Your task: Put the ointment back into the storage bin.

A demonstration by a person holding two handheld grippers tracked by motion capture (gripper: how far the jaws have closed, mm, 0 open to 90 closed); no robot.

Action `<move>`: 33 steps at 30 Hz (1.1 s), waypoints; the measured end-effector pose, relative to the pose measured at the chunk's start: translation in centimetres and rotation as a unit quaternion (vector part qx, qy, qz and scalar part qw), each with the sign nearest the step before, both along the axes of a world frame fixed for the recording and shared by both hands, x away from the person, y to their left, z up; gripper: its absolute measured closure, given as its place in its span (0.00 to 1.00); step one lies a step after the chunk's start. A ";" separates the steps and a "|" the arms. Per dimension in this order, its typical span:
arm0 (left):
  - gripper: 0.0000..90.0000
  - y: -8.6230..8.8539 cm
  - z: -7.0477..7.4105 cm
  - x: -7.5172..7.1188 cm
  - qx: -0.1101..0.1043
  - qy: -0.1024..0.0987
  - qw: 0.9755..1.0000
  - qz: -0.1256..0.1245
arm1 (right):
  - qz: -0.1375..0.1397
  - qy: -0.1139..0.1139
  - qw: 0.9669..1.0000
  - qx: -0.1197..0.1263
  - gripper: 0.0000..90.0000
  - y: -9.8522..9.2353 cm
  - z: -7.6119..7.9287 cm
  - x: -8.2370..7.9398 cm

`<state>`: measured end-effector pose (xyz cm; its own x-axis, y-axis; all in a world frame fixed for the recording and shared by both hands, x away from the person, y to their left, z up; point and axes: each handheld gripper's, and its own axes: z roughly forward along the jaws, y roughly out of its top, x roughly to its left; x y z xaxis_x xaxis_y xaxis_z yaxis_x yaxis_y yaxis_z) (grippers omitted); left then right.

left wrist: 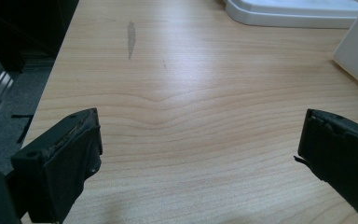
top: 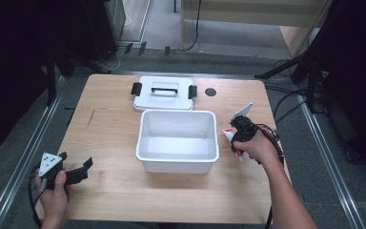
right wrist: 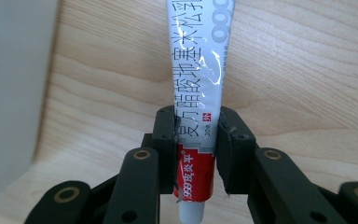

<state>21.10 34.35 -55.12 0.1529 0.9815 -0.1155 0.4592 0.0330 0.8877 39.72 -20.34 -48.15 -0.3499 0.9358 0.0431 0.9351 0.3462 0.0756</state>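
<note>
While the wooden table [top: 114, 143] is being viewed from above, the left gripper [top: 78, 170] is being held low over its near left corner by the person's left hand [top: 55, 191], with a grey three-cornered plate [top: 49, 163] on top. Its jaws are being kept wide apart with nothing between them, and in the left gripper view only bare wood grain [left wrist: 191, 140] is being framed between the two black jaws. At the middle of the table an open white plastic box [top: 177, 141] is being left standing, and its white lid [top: 164, 93], with a dark handle and dark side clips, is lying flat just behind it, touching or nearly touching the box's far rim. To the right of the box, close beside its right wall, the right gripper [top: 236, 136] is being held by the right hand [top: 255, 148]. A tube of ointment [right wrist: 198, 93], silver with printed characters and a red band near its white cap, is being pinched between the closed jaws just above that band in the right gripper view, over the wood beside the box.
</note>
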 end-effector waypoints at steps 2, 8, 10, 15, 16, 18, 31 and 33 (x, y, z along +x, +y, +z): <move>0.00 0.0 0.0 0.0 0.000 -0.001 1.000 0.000 | 0.004 0.000 1.000 0.005 0.81 0.1 0.6 -0.1; 0.00 -0.1 0.0 0.0 0.001 0.003 1.000 -0.002 | 0.008 -0.007 1.000 0.015 0.81 0.3 2.8 -0.2; 0.00 -0.1 0.0 0.0 0.003 0.003 1.000 -0.003 | 0.007 -0.007 1.000 0.016 0.81 0.4 3.3 -0.2; 0.00 0.0 0.0 0.0 0.000 0.000 1.000 -0.002 | 0.005 -0.012 1.000 0.023 0.81 0.6 4.9 -0.1; 0.00 0.0 0.0 0.0 0.000 0.000 1.000 -0.003 | 0.003 -0.012 1.000 0.027 0.81 0.7 5.1 0.0; 0.00 -0.1 0.0 0.0 0.000 -0.001 1.000 -0.003 | -0.003 -0.010 0.999 0.037 0.81 0.8 5.6 0.1; 0.00 -0.1 0.0 -0.2 0.002 0.000 1.000 -0.004 | -0.011 -0.018 0.998 0.051 0.81 1.1 8.8 0.6; 0.00 -0.1 0.0 -0.2 0.002 0.000 1.000 -0.005 | -0.009 -0.021 0.998 0.052 0.81 1.1 9.3 0.5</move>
